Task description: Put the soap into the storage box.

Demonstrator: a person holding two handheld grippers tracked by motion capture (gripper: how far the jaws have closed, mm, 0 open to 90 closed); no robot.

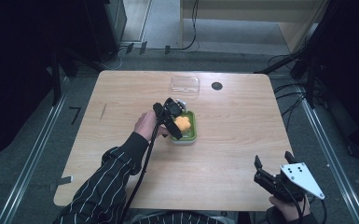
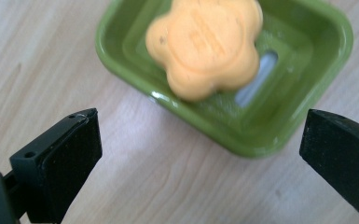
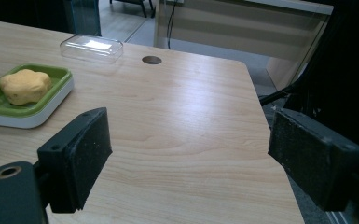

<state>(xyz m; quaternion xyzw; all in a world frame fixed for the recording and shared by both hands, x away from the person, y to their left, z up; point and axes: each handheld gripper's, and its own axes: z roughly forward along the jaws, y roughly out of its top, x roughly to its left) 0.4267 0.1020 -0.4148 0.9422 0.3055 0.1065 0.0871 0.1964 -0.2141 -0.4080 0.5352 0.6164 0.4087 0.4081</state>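
Note:
An orange flower-shaped soap (image 1: 182, 123) (image 2: 205, 44) (image 3: 25, 85) lies in a green dish (image 1: 193, 133) (image 2: 242, 140) (image 3: 51, 100) with a white base, near the middle of the wooden table. My left gripper (image 1: 173, 119) (image 2: 200, 154) hovers at the dish's left side, open, its jaws wide apart over bare wood and the dish's near rim, holding nothing. My right gripper (image 1: 272, 158) (image 3: 191, 154) rests at the table's near right corner, open and empty, pointing across the table toward the far edge.
A clear plastic lid (image 1: 185, 84) (image 3: 92, 46) lies on the table beyond the dish, near the far edge. A round cable hole (image 1: 217, 86) (image 3: 151, 59) sits just right of it. Cables and dark stands surround the table on the floor.

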